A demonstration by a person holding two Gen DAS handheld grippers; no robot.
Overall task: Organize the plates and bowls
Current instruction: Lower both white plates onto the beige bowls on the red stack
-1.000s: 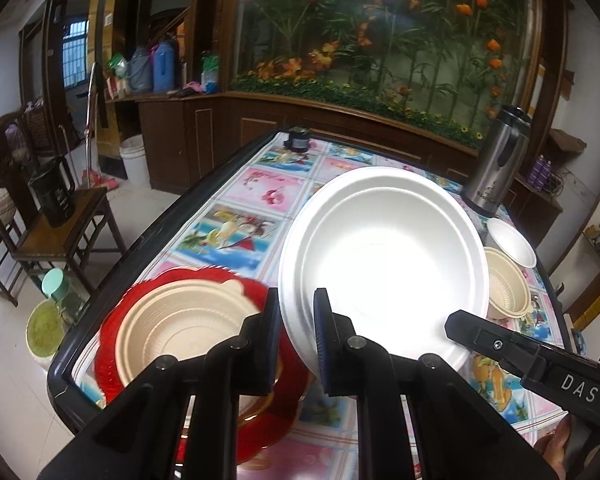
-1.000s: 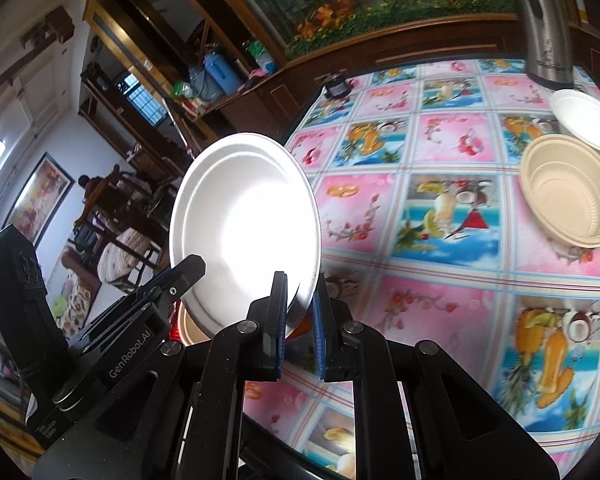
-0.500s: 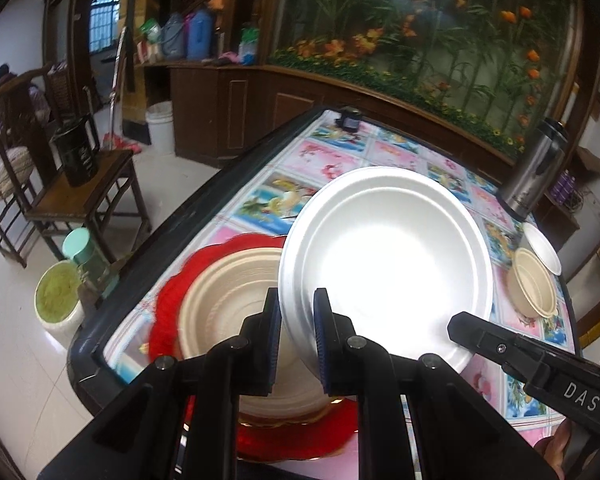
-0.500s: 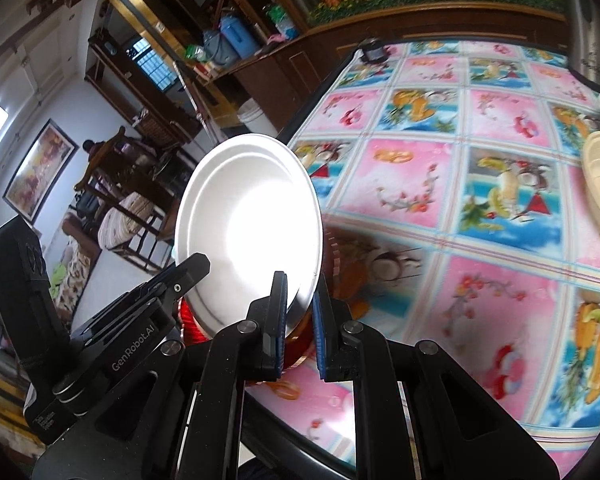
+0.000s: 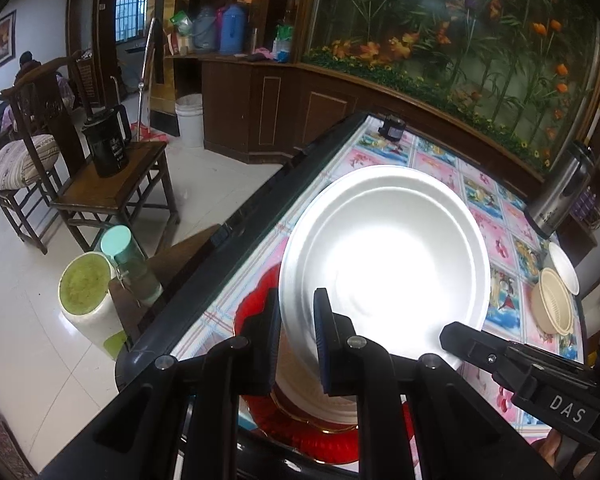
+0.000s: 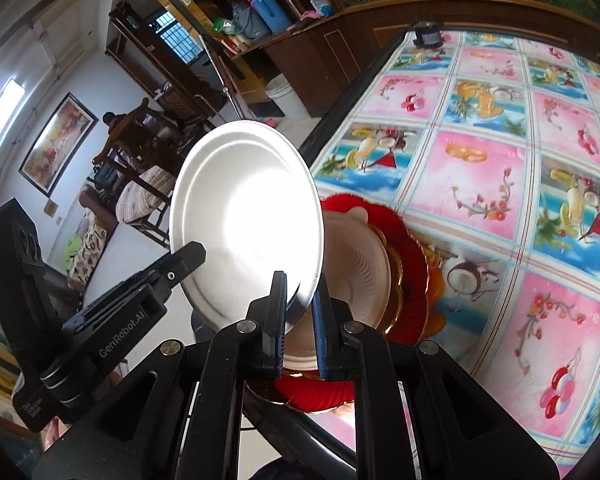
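A large white plate (image 5: 388, 256) is held in the air by both grippers, each clamped on its near rim. My left gripper (image 5: 298, 344) is shut on the rim's left part. My right gripper (image 6: 300, 312) is shut on the white plate (image 6: 244, 216) at its lower right rim. Under the plate, at the table's near left corner, a beige bowl (image 6: 356, 268) sits in a red scalloped plate (image 6: 412, 264). The red plate (image 5: 260, 312) is mostly hidden in the left wrist view. The plate hangs tilted above this stack, apart from it.
A second beige bowl (image 5: 552, 306) and a small white dish (image 5: 564, 268) lie at the table's far right, beside a steel flask (image 5: 560, 196). The table's black edge (image 5: 236, 232) runs along the left; below it stand chairs (image 5: 112, 196) and containers (image 5: 88, 304).
Both grippers have carried the white plate leftward, from over the middle of the table to above the red plate and beige bowl. The grips stayed the same.
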